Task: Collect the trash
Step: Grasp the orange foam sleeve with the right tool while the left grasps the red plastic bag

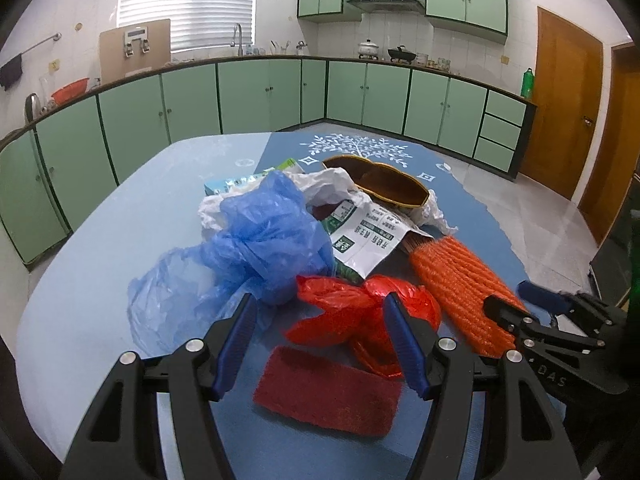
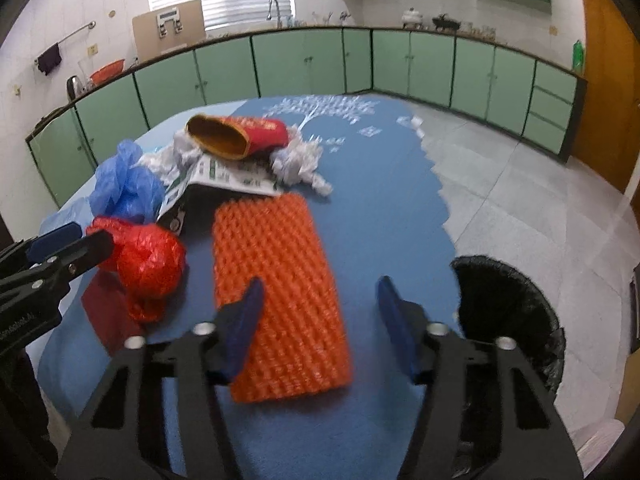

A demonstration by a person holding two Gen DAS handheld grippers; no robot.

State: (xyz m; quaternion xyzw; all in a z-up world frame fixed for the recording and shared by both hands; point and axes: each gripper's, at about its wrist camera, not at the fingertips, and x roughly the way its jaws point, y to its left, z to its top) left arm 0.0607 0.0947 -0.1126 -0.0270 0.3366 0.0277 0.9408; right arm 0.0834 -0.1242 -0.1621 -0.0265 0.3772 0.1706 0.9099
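Note:
A pile of trash lies on the blue table (image 1: 100, 240): a blue plastic bag (image 1: 256, 248), a red plastic bag (image 1: 352, 312), a red scrub pad (image 1: 324, 392), an orange foam net (image 1: 460, 280), a white-green printed packet (image 1: 364, 240), crumpled white paper (image 2: 300, 160) and a red paper cup (image 2: 240, 136) on its side. My left gripper (image 1: 320, 340) is open, its jaws either side of the red bag. My right gripper (image 2: 320, 320) is open just above the near end of the orange foam net (image 2: 276, 292). The red bag (image 2: 148, 256) also shows in the right wrist view.
A bin lined with a black bag (image 2: 512, 312) stands on the floor by the table's right edge. Green kitchen cabinets (image 1: 260, 96) run along the far walls. A wooden door (image 1: 568, 100) is at the right.

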